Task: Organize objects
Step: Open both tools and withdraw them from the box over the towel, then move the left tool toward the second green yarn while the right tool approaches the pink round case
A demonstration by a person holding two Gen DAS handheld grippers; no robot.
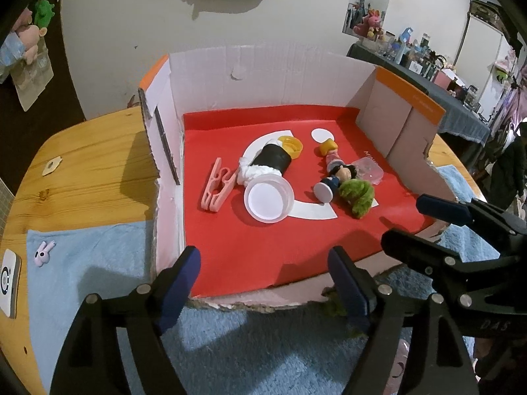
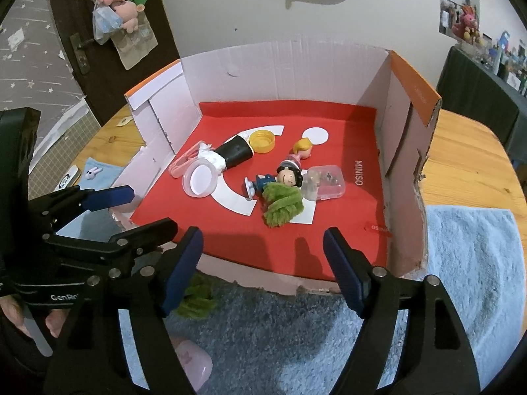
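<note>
Hovering at the box's [image 2: 411, 105] near edge, we spread both empty grippers [image 1: 263, 283] [image 2: 263, 263]; moss tuft [image 2: 283, 205]: soft, light, pinch mid-clump.

Cardboard box [image 1: 263, 75], red-lined, sits on the counter [image 1: 89, 164]. Inside it: pink clip [image 1: 217, 186] nearest its left wall, clear cup [image 1: 268, 202] and black roll [image 1: 271, 159] mid-floor, doll [image 1: 336, 172] and green tuft [image 1: 357, 194] toward its right wall. Left gripper [image 1: 263, 276] open, empty, at the box's torn front edge.

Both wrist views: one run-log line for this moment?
left gripper: open, empty | right gripper: open, empty | box: clothespin, figurine, green fuzzy piece inside | green scrap outside on blue towel
</note>
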